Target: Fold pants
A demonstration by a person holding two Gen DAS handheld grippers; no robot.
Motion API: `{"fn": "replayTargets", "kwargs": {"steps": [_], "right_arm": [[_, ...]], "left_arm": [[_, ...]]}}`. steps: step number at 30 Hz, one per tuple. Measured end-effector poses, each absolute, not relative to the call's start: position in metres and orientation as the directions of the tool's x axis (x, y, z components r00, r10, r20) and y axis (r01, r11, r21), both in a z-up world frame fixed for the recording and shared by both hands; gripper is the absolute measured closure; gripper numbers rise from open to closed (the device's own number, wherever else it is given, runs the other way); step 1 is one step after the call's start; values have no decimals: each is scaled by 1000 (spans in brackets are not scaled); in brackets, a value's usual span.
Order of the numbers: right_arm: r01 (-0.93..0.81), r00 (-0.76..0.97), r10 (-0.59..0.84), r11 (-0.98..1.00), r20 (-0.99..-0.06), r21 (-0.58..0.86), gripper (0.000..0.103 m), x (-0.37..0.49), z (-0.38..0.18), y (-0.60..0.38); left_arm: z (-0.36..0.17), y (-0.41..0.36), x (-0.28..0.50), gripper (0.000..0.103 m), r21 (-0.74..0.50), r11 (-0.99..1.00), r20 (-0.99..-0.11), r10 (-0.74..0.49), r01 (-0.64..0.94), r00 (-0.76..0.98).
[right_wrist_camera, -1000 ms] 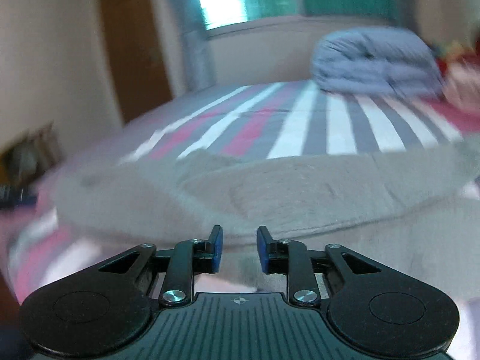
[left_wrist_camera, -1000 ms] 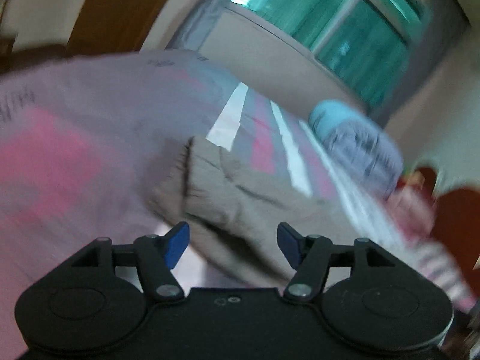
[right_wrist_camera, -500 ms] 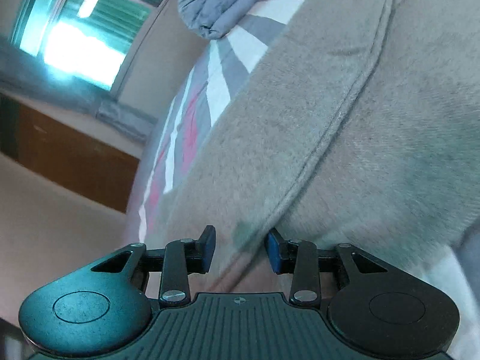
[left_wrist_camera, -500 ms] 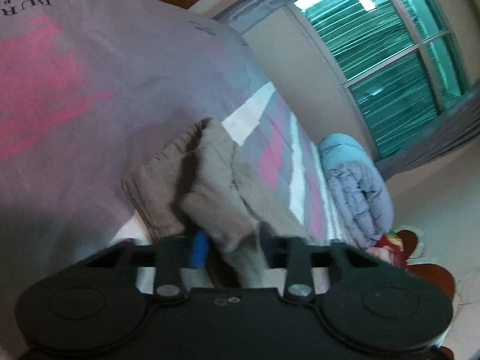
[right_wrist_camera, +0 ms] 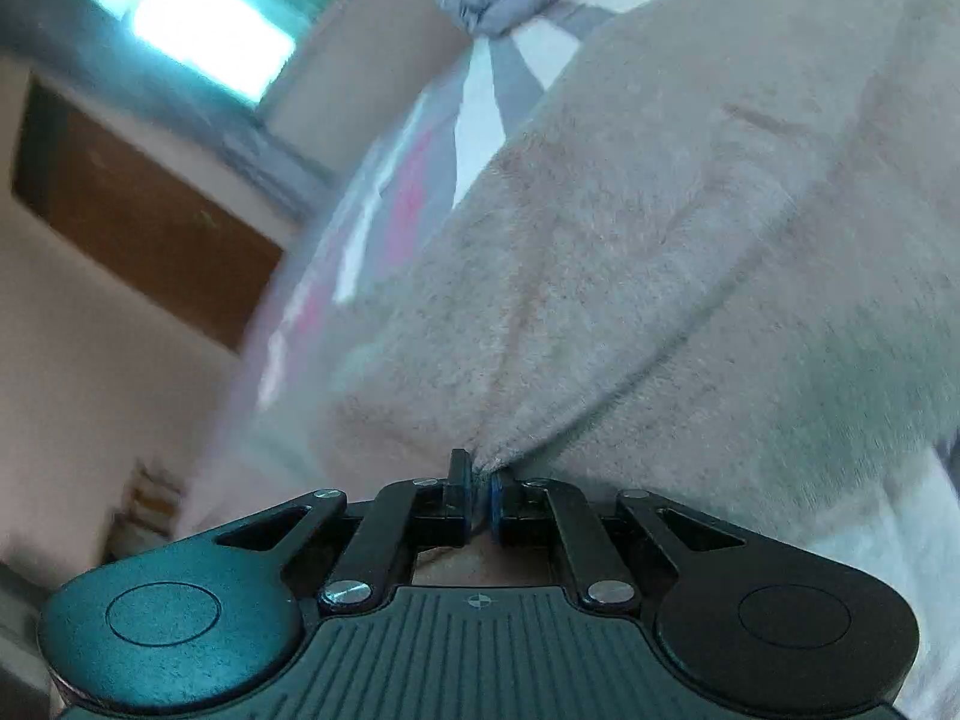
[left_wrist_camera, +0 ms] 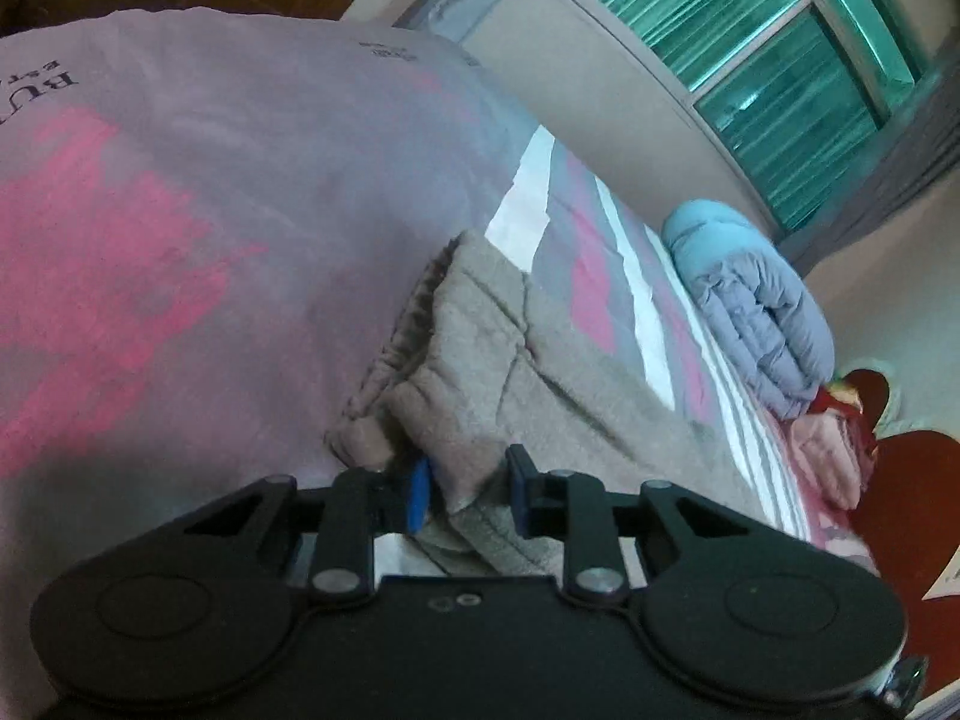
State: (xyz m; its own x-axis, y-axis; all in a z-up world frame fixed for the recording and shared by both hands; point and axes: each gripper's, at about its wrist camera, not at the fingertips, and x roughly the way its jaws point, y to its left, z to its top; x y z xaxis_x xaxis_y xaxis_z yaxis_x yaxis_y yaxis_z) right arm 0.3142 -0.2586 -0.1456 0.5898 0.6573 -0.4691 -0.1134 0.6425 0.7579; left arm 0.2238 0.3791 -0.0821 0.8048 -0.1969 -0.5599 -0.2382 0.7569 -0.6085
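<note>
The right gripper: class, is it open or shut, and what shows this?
Shut on the pants. The right gripper has just closed; its blue pads pinch a tuft of beige fleece.

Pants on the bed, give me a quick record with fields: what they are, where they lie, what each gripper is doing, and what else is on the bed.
item: beige fleece pants
surface: striped bedsheet
left gripper: shut on a thick fold of the pants
right gripper: just closed, pinching a pants edge
also on bed: rolled grey-blue duvet
fold: not yet done
</note>
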Motion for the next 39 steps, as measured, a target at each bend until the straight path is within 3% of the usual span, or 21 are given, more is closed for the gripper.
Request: {"fn": "replayTargets", "kwargs": {"steps": [6,9,10,11,13,21,26,31,32,33,39], "right_arm": [[-106,587,653,647,-478,755,98,306,-147,-265],[-102,581,665,631,-469,769,95,304,-152,-275],[-94,583,670,617,-459,781,92,303,-150,-284],[-91,599,664,612,-447,786,83,300,-144,-293],[-88,650,624,628,-433,773,70,289,-129,-314],[62,773,492,569,-400,820,67,271,-134,-420],[97,759,493,561,-426,822,67,298,-137,-439],[89,753,500,566,-427,819,68,323,-137,-420],[86,749,499,578,-435,811,72,322,-137,-420],[84,746,495,593,-445,801,97,330,-130,-415],[29,779,469,637,-417,770,99,288,-87,-419]], "left_arm": [[-77,372,227,83,-576,780,-579,-178,-245,795],[-67,368,221,74,-584,767,-568,-153,-266,809],[-62,362,217,63,-568,775,-569,-127,-277,813],[-56,354,211,41,-531,792,-578,-80,-300,812],[-48,341,199,21,-467,820,-574,4,-331,819],[-62,276,200,30,-474,795,-635,-11,-378,772],[-76,253,220,17,-395,817,-687,41,-420,726],[-83,242,222,13,-335,846,-691,79,-415,718],[-82,243,223,13,-338,844,-695,74,-416,716],[-82,244,222,13,-342,844,-697,68,-414,714],[-82,248,218,13,-358,847,-694,40,-393,719]]}}
